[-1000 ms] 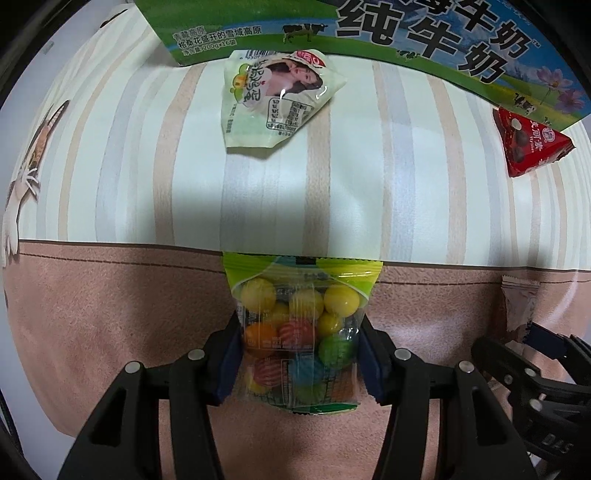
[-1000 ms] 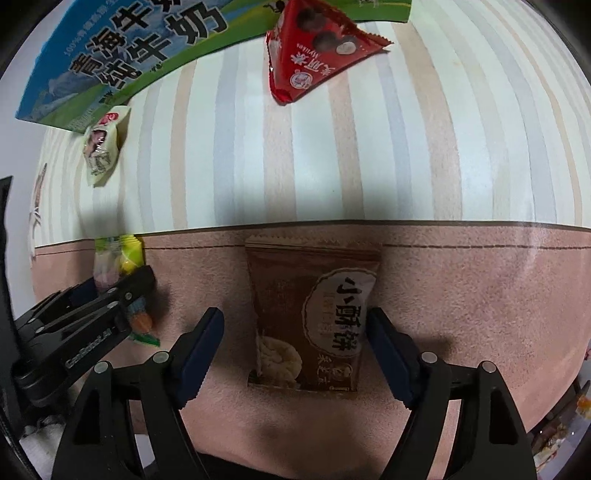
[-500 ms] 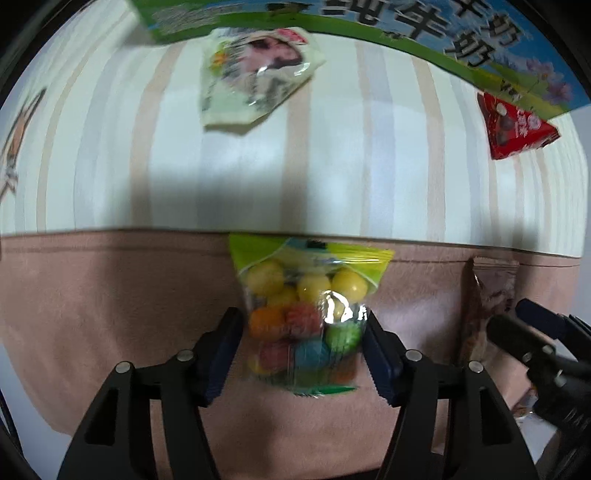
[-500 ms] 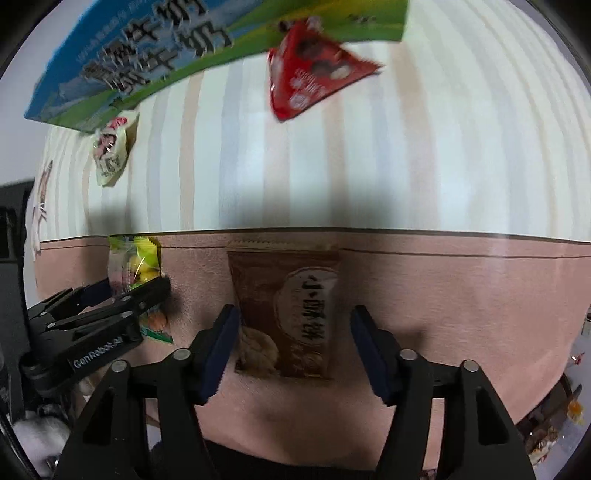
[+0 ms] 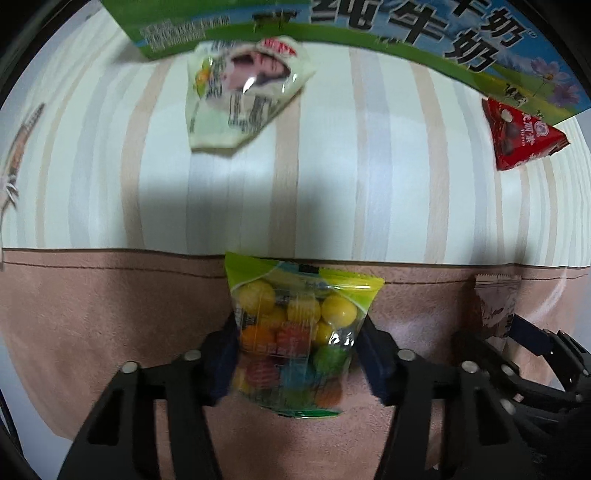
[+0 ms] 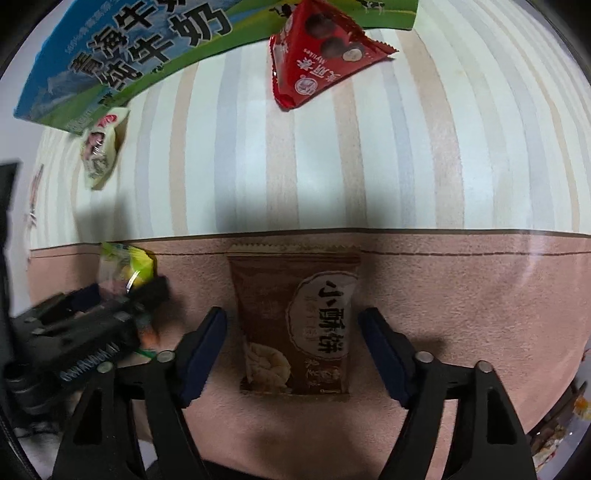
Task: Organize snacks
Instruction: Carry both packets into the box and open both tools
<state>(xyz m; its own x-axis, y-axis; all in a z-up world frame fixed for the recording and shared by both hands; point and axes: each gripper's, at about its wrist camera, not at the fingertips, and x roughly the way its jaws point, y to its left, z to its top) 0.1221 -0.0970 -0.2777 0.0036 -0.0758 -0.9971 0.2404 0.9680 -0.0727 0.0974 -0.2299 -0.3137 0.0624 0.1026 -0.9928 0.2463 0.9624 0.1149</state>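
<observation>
My left gripper (image 5: 297,354) is shut on a clear bag of coloured candy balls (image 5: 295,332) with a green top, held just over the pink band of the tablecloth. It also shows at the left of the right wrist view (image 6: 125,269). My right gripper (image 6: 291,343) is open, its fingers on either side of a brown biscuit packet (image 6: 295,325) lying flat on the pink band, with gaps on both sides. That packet shows at the right of the left wrist view (image 5: 495,306).
A pale green snack packet (image 5: 243,92) and a red triangular chocolate packet (image 6: 317,51) lie on the striped cloth farther back. A blue and green milk carton box (image 5: 406,33) stands along the back edge.
The left gripper with the candy bag moved forward, closer to the pale green packet. The right gripper also moved forward; the brown packet lies between its open fingers as before.
</observation>
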